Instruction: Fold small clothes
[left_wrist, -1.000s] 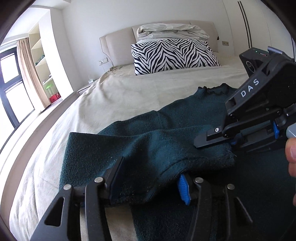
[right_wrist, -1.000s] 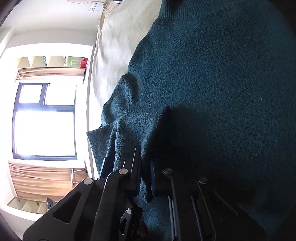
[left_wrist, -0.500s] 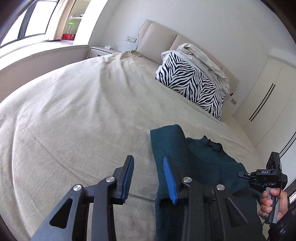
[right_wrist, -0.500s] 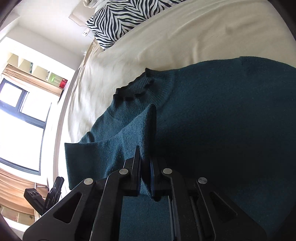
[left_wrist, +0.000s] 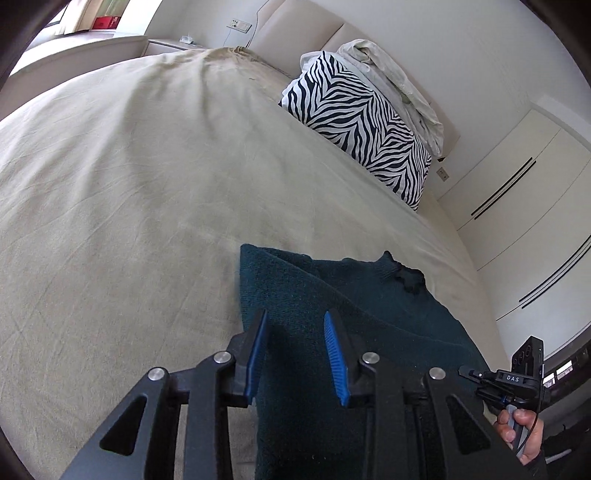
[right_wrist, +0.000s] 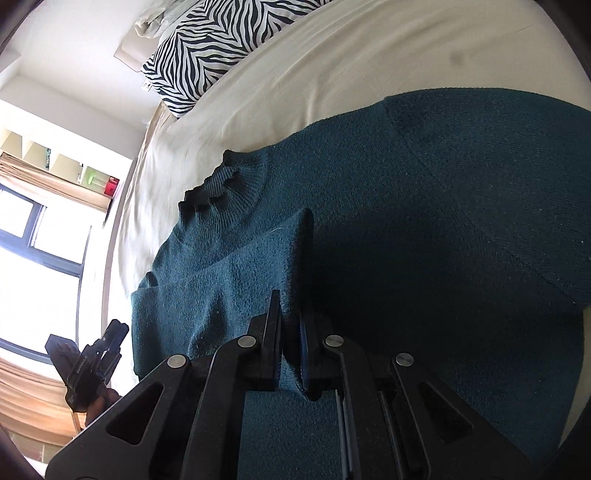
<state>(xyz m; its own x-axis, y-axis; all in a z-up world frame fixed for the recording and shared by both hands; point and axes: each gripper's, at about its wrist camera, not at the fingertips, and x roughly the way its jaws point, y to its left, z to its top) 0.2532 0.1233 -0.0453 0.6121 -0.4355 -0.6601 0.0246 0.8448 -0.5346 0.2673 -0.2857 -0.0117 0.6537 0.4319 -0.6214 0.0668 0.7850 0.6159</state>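
Note:
A dark teal knitted sweater lies flat on the beige bed sheet, collar toward the headboard; it also shows in the right wrist view. One sleeve is folded across the body. My left gripper is open and empty, hovering above the sweater's folded left edge. My right gripper is shut on the sleeve end, held over the sweater body. The right gripper also shows small at the lower right of the left wrist view.
A zebra-striped pillow and a folded pale blanket lie at the headboard. A white wardrobe stands to the right. A window with curtains and shelves are on the far side. Bare sheet lies left of the sweater.
My left gripper let go of the sweater, opened and drew back above its left edge. My right gripper stayed shut on the sleeve and pulled back from the sweater body.

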